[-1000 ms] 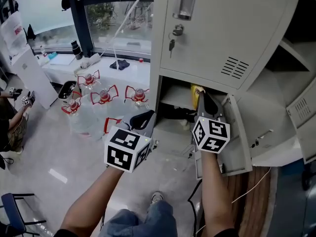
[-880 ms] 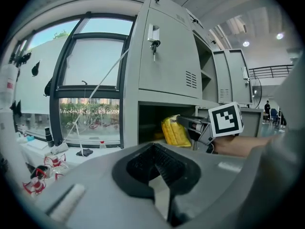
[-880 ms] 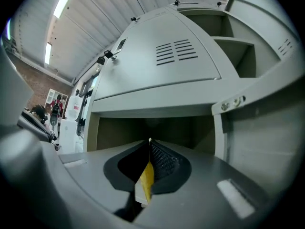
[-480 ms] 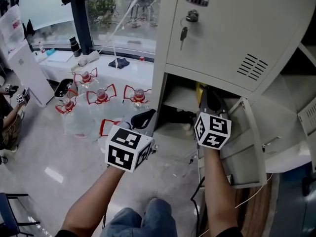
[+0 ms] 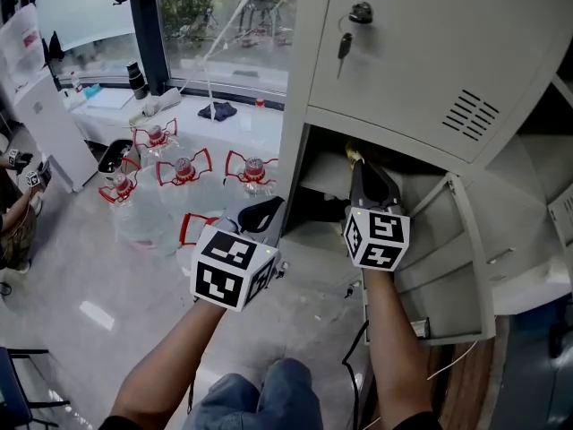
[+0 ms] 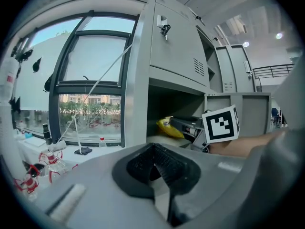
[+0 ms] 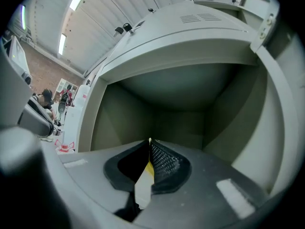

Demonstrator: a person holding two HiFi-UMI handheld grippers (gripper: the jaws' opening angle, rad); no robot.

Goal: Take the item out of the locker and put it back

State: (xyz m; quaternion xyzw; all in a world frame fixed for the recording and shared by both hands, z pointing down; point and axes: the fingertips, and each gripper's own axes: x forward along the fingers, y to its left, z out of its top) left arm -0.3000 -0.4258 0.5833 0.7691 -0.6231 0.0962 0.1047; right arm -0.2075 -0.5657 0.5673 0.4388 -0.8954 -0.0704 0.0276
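The grey locker's lower compartment (image 5: 324,186) stands open, its door (image 5: 452,258) swung out to the right. My right gripper (image 5: 355,157) reaches into the compartment's mouth, shut on a yellow packet (image 5: 351,153). In the left gripper view the yellow packet (image 6: 167,127) sticks out ahead of the right gripper's black jaws, just above the shelf. In the right gripper view a yellow strip of the packet (image 7: 148,168) shows between the closed pads of the right gripper (image 7: 150,141), facing the bare inside of the compartment. My left gripper (image 5: 267,213) hangs outside, left of the locker, shut and empty (image 6: 153,146).
The door above (image 5: 421,52) is closed with a key (image 5: 345,47) in its lock. Several water bottles with red handles (image 5: 183,173) stand on the floor by the window. A person (image 5: 18,213) sits at the far left. A cable (image 5: 354,374) lies below the locker.
The right gripper with the yellow packet has shifted slightly left and further into the compartment's mouth. The left gripper has stayed where it was.
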